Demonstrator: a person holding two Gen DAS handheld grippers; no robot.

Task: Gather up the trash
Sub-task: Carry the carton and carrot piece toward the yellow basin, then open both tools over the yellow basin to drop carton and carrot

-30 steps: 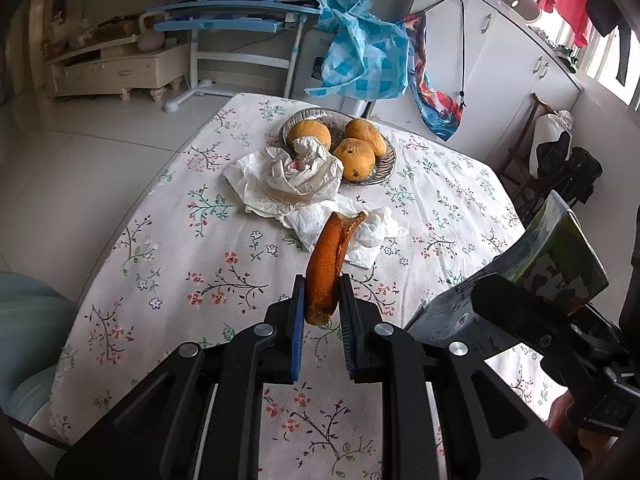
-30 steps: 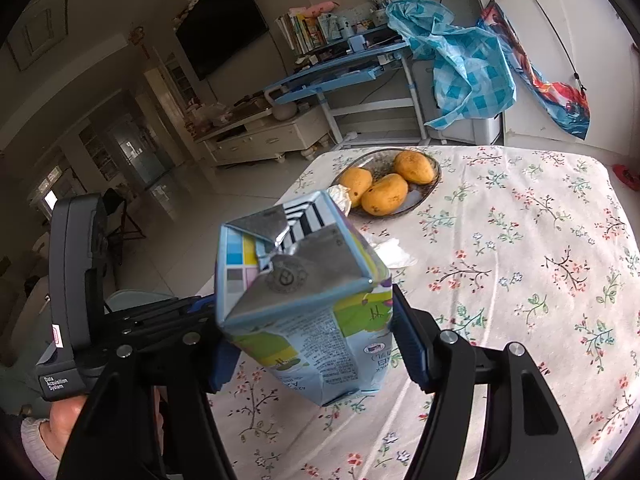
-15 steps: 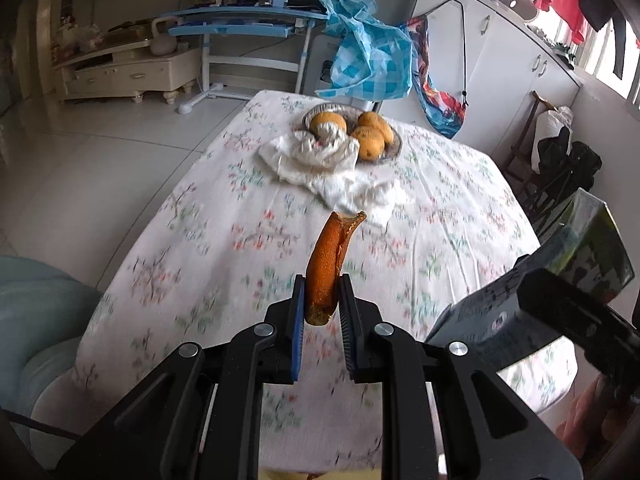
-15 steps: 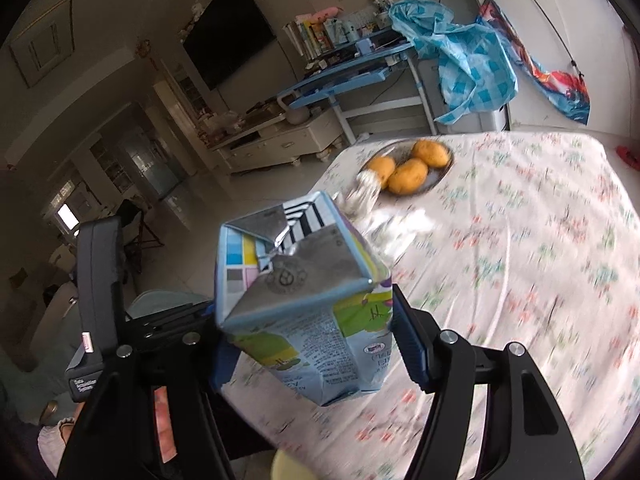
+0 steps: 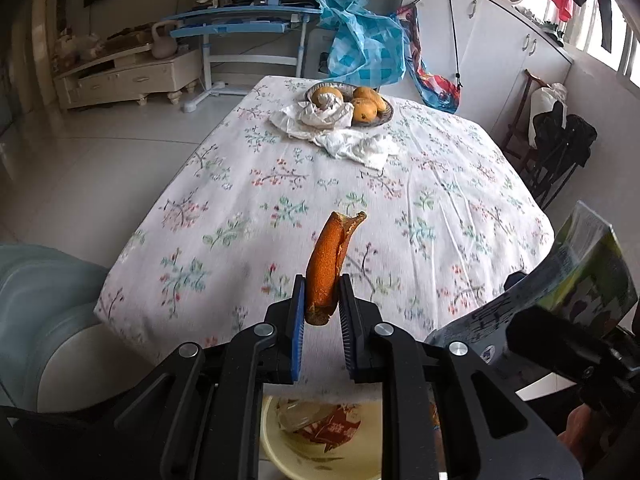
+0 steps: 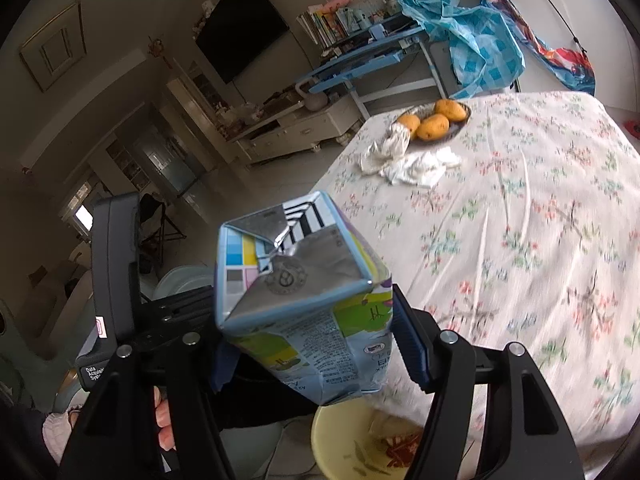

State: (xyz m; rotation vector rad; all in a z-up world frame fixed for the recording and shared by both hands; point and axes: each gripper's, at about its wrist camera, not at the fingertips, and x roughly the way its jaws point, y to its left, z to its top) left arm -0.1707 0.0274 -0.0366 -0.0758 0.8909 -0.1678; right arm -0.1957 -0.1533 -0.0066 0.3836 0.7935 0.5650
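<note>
My left gripper (image 5: 321,312) is shut on an orange fruit peel (image 5: 328,264) and holds it upright past the table's near edge. My right gripper (image 6: 308,344) is shut on a crumpled drink carton (image 6: 296,304); the carton also shows at the right of the left wrist view (image 5: 576,280). Below both grippers stands a yellow bin (image 5: 320,440) with scraps inside; it also shows in the right wrist view (image 6: 360,444). Crumpled white tissues (image 5: 340,132) lie on the floral tablecloth (image 5: 280,200) at the far end.
A plate of mangoes (image 5: 360,104) stands at the table's far end behind the tissues. A pale blue chair (image 5: 40,312) is at the left of the table. A dark chair with bags (image 5: 560,144) stands at the right. A blue desk (image 5: 240,28) is behind.
Both grippers have pulled back from over the table to beyond its near edge, still holding the peel and the carton. The yellow bin has come into view below them.
</note>
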